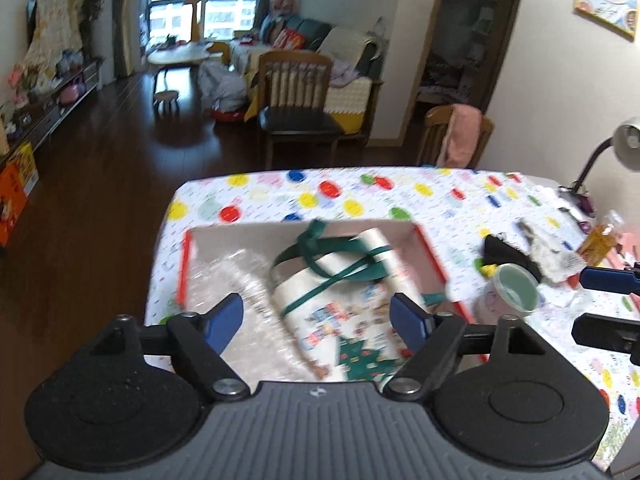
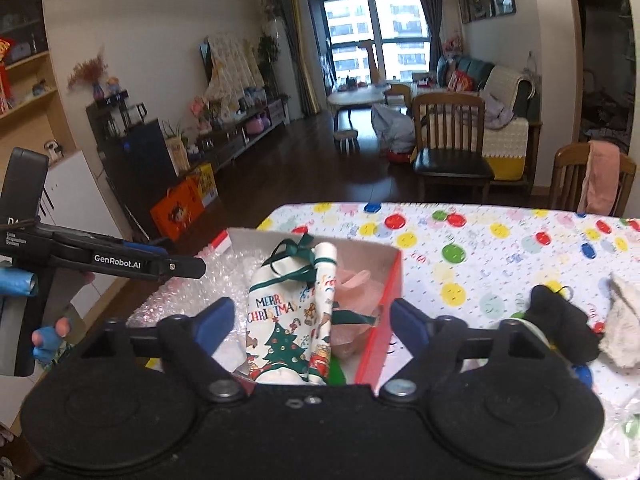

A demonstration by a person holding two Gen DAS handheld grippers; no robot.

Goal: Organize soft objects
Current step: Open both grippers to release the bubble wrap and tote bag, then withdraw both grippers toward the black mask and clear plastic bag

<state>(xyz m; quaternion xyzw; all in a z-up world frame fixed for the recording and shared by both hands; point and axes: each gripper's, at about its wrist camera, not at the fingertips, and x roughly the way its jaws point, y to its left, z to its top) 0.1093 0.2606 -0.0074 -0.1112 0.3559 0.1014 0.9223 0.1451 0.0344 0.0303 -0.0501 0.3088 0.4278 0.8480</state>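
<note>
A cardboard box with red sides [image 1: 304, 227] [image 2: 384, 312] stands on the dotted tablecloth. Inside it lie bubble wrap [image 1: 236, 276] [image 2: 224, 276] and a white "Merry Christmas" cloth bag [image 1: 340, 304] [image 2: 276, 320] with green ribbon. A pink soft piece [image 2: 356, 292] sits against the box's right wall. My left gripper [image 1: 318, 320] hangs open above the box, nothing between its pads. My right gripper [image 2: 313, 322] is also open over the bag, not touching it. The left gripper's fingers [image 2: 184, 267] show at the left of the right wrist view.
To the right of the box lie a black soft item [image 2: 560, 320] [image 1: 508, 252], a white fluffy cloth [image 2: 624, 320], a green-lidded cup [image 1: 514, 288] and a bottle [image 1: 600, 236]. A desk lamp [image 1: 624, 140] stands at the table's right edge; wooden chairs [image 1: 296, 92] are beyond.
</note>
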